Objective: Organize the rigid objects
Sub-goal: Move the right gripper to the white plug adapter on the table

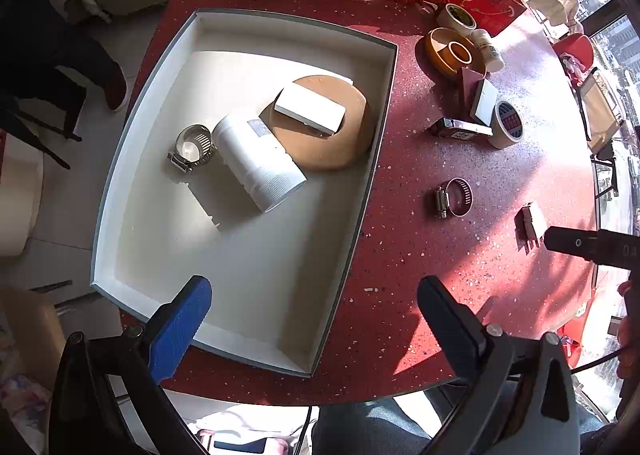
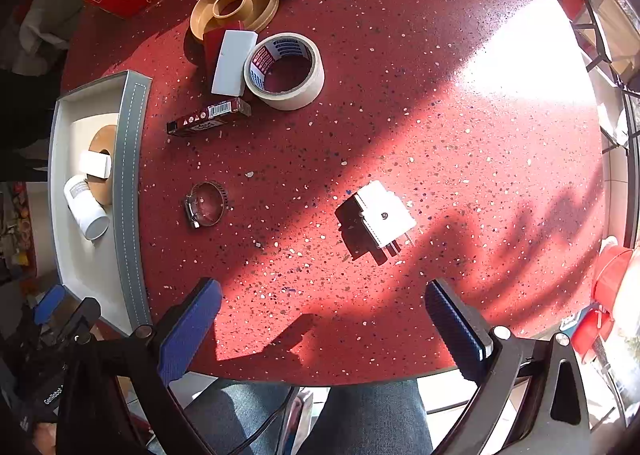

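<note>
Sunlit red tabletop [image 2: 400, 55]: my right gripper [image 2: 324, 329], spread wide and empty, faces the white plug adapter [image 2: 384, 217]; rigid, light, best pinched across its flat body, clear of prongs.

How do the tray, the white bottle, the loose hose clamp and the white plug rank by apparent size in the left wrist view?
1. Tray
2. White bottle
3. Hose clamp and white plug look about alike; I would not rank them.

White plug adapter [image 2: 385, 218] lies on table; hose clamp [image 2: 205, 203] well left.
</note>
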Motion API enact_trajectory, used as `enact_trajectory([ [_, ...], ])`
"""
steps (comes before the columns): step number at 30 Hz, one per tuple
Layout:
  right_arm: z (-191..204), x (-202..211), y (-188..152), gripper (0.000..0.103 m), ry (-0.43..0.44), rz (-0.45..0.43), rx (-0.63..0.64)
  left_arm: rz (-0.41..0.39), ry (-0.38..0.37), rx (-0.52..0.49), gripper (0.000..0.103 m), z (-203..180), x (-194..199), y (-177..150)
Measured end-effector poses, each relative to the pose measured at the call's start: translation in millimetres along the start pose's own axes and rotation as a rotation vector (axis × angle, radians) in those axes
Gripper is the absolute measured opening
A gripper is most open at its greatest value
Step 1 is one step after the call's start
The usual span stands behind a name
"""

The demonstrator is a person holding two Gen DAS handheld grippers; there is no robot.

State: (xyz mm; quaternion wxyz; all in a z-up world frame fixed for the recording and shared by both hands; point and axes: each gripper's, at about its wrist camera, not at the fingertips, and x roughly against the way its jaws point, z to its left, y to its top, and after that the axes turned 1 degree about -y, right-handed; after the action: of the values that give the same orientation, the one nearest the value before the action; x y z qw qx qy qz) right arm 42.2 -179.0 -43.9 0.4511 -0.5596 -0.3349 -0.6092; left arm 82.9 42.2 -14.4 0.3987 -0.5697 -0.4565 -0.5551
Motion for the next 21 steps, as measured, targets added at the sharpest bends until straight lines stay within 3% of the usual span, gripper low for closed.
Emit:
enact_trajectory([
  [7,-9,-12,-4,0.102,-0.003,0.001,-0.015,0.027,0.016,-0.005,0.103,-5,-2,-5],
  [15,-27,-24,-14,0.102,-0.048,-0.080,-0.011,0.046,0.016,-0.031,0.103,-19,-5,-9],
  [21,4,-29,-10,0.102,-0.089,-0.200,0.168,0.027,0.014,-0.040,0.103,-36,-8,-5],
])
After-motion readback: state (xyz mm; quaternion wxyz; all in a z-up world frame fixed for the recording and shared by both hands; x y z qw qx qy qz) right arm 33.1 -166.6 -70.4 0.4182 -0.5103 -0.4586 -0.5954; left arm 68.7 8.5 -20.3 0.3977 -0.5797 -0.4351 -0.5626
